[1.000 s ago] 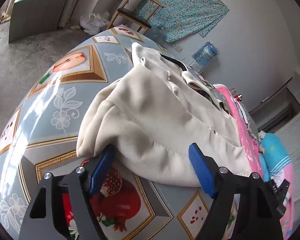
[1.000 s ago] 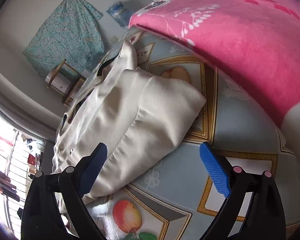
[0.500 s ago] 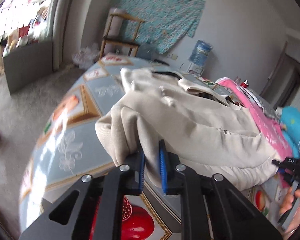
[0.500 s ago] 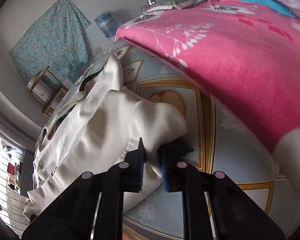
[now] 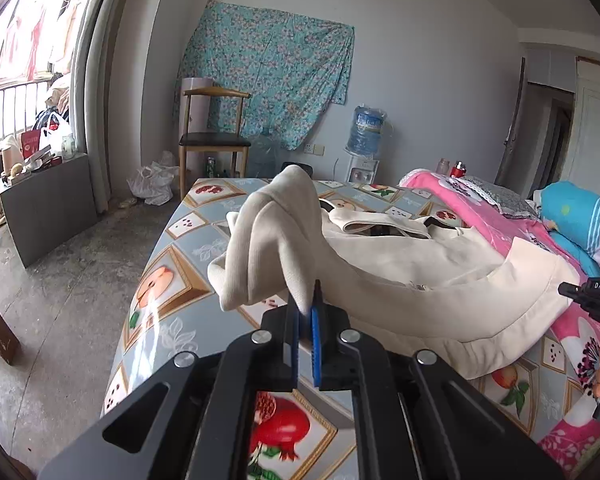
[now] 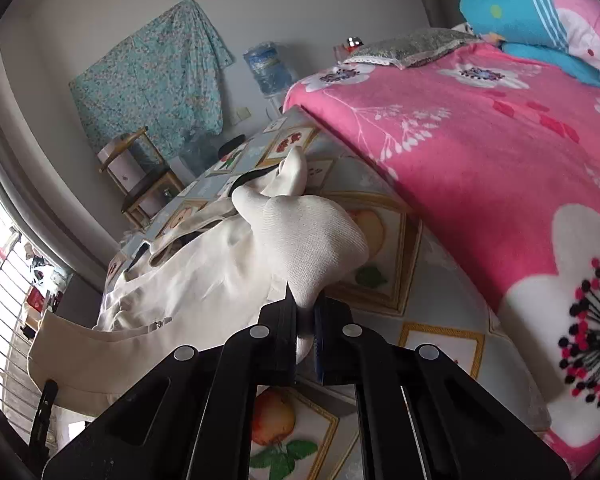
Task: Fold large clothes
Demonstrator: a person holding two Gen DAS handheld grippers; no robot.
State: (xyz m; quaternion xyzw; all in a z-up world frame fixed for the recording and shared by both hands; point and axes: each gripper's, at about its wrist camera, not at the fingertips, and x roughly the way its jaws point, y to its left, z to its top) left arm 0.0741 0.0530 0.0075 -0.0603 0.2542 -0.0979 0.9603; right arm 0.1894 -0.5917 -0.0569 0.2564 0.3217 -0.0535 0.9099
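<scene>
Left hand-held gripper (image 5: 306,312) and right hand-held gripper (image 6: 306,316) are each clamped on one cuff of the cream jacket (image 5: 412,276), whose body stretches between them across the worktop (image 5: 172,280) beside the bed (image 6: 480,152).

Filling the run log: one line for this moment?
stage: lift | left claw: shut on cream jacket cuff | right claw: shut on other cuff | body: on fruit-print tablecloth
</scene>
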